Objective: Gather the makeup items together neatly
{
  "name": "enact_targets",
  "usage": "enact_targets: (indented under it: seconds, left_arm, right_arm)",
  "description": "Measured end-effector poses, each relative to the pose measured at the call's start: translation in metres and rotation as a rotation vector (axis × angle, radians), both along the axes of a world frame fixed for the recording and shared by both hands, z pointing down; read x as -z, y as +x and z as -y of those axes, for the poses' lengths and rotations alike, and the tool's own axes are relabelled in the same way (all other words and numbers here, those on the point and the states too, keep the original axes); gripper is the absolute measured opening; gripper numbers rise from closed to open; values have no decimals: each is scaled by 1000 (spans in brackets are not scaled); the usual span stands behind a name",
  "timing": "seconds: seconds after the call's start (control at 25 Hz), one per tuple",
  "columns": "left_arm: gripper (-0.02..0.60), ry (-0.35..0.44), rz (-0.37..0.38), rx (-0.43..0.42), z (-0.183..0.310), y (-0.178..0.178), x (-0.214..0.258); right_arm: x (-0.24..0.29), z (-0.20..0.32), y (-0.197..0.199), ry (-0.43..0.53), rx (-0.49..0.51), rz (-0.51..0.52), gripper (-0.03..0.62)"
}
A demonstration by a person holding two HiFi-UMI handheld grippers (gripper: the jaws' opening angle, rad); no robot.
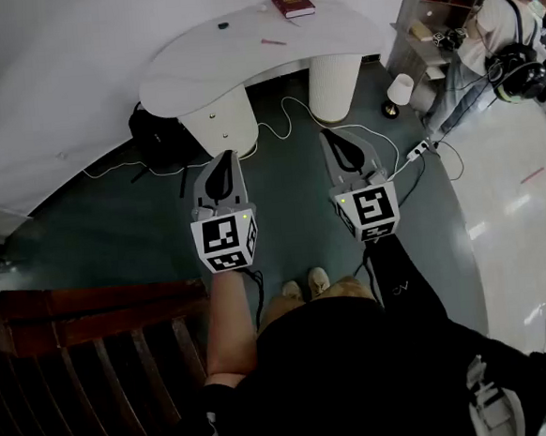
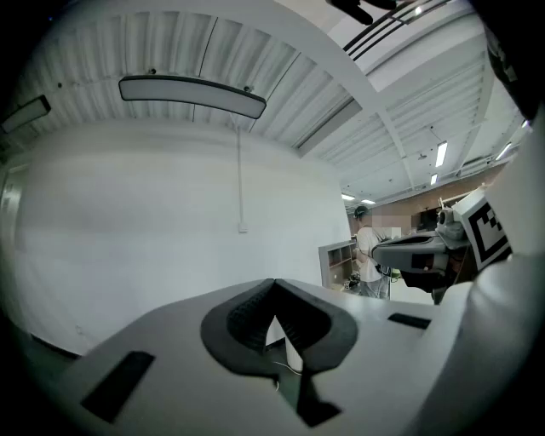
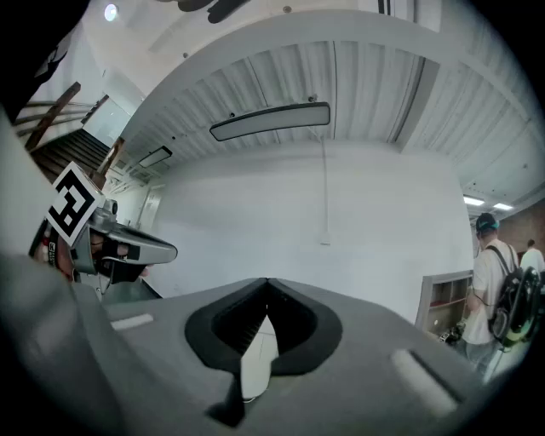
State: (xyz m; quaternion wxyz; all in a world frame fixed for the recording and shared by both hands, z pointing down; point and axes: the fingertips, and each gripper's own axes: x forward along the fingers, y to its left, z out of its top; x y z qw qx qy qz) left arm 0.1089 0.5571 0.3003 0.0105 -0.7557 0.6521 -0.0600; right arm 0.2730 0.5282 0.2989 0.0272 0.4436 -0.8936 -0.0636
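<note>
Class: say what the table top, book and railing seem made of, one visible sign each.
Table top: probably painted board or plastic; smooth, even white.
Book: likely card or cloth cover; dark red, gold marking.
Railing: wood; reddish-brown, slightly glossy slats.

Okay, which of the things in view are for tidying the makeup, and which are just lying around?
For the job: small dark item, thin pink stick (likely makeup, too small to confirm), white table, left gripper and right gripper, jaws shut, empty.
Lying about: red book, black bag, floor lamp, power strip.
</note>
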Motion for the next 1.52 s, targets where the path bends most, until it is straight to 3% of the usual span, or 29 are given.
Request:
enact_targets:
  seconds: [0.48,0.84,1.12,1.52]
  left_arm:
    - [9,8,19,14,8,7,-3]
    - [9,28,41,8,44,7,9]
    - [9,43,36,-7,119,-26,4]
    - [9,33,19,-96,298,-91,13]
  right_arm:
    - [-10,9,5,-5,35,25,5]
    - [-3,43,1,7,50,49,5]
    - [-7,109,-34,31,46,49,5]
    - [12,273,-103,42,-32,37,5]
